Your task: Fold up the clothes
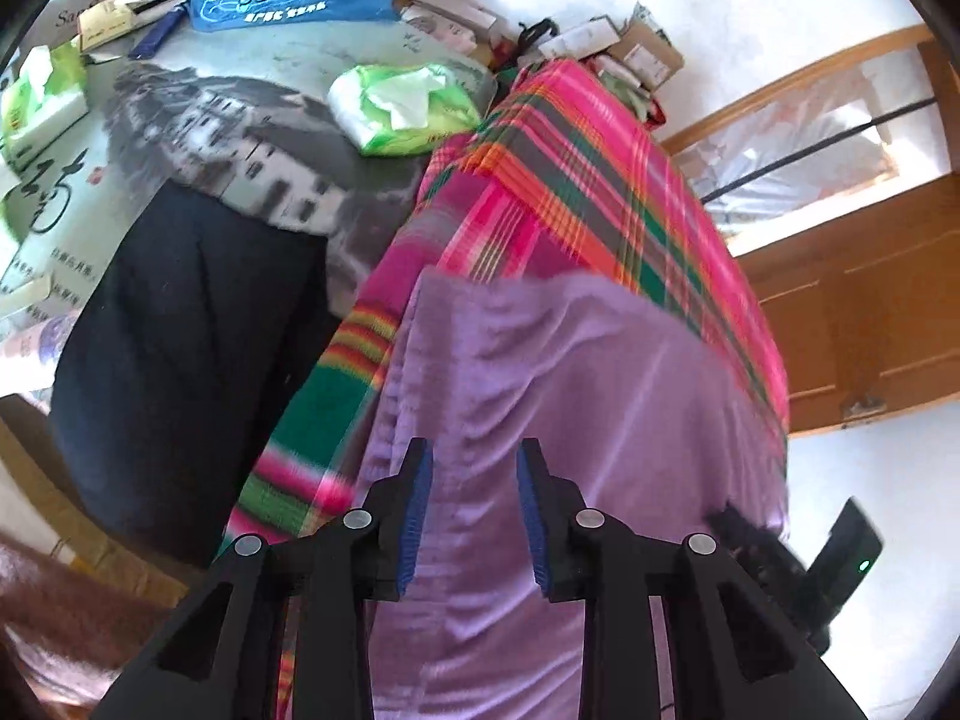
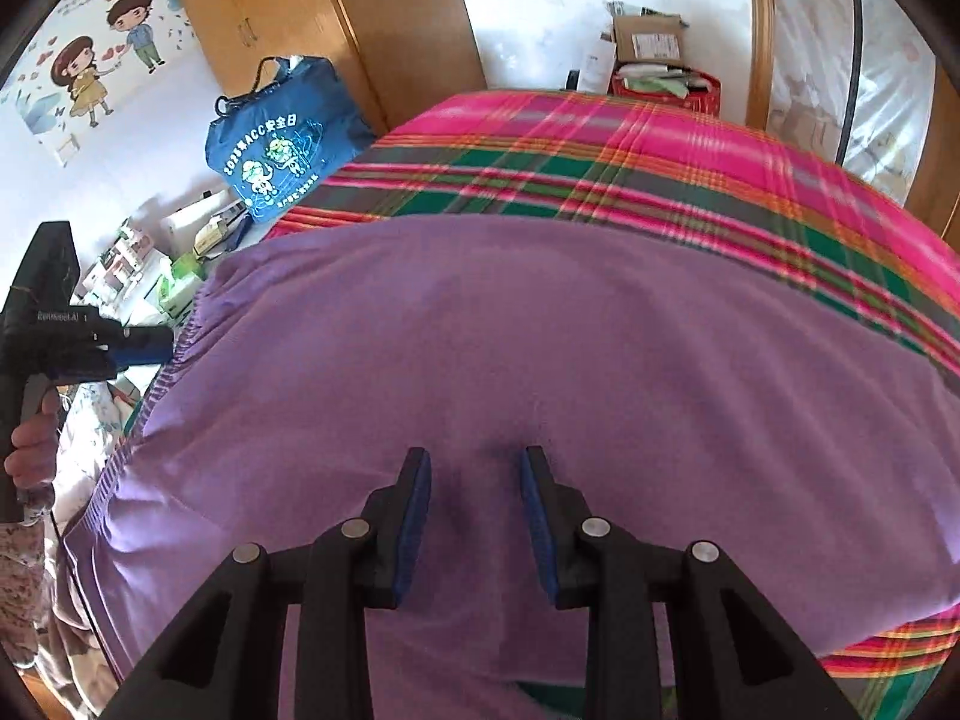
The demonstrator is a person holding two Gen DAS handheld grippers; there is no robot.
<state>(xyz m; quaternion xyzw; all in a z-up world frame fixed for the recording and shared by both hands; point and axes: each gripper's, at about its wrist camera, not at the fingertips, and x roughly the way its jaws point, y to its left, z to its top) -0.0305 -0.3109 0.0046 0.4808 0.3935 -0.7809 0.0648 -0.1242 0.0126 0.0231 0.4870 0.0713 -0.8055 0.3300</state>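
Nearest the lens in both wrist views, black tool fingers with blue ribbed pads are seen at the bottom centre of the frame. The left tool [image 1: 474, 516] is held with its jaws apart over the soft lilac knitted garment [image 1: 540, 420], and no cloth is pinched between them; whether the tips touch the fabric cannot be told. The right tool [image 2: 475, 525] is likewise held apart above the same garment [image 2: 510, 360], with nothing clamped.

The garment is spread over the pink, green and orange plaid cloth [image 2: 600, 150] that covers the surface beneath, filling the lower half of each frame; its ribbed hem [image 2: 156, 384] is seen along the left edge of the right wrist view. A dark navy fabric piece [image 1: 180, 330] is seen at centre left of the left wrist view, and a blue printed bag [image 2: 282, 138] at upper left of the right wrist view. At the far left of that view, the left tool is seen again, gripped by a hand [image 2: 30, 444].

The fold is judged not yet begun. Several faults are possible from here: the plaid cloth could be caught together with the knit if the jaws are pushed too deep, only one layer could be seized, and the fold could be skewed if the two sides are lifted unevenly.
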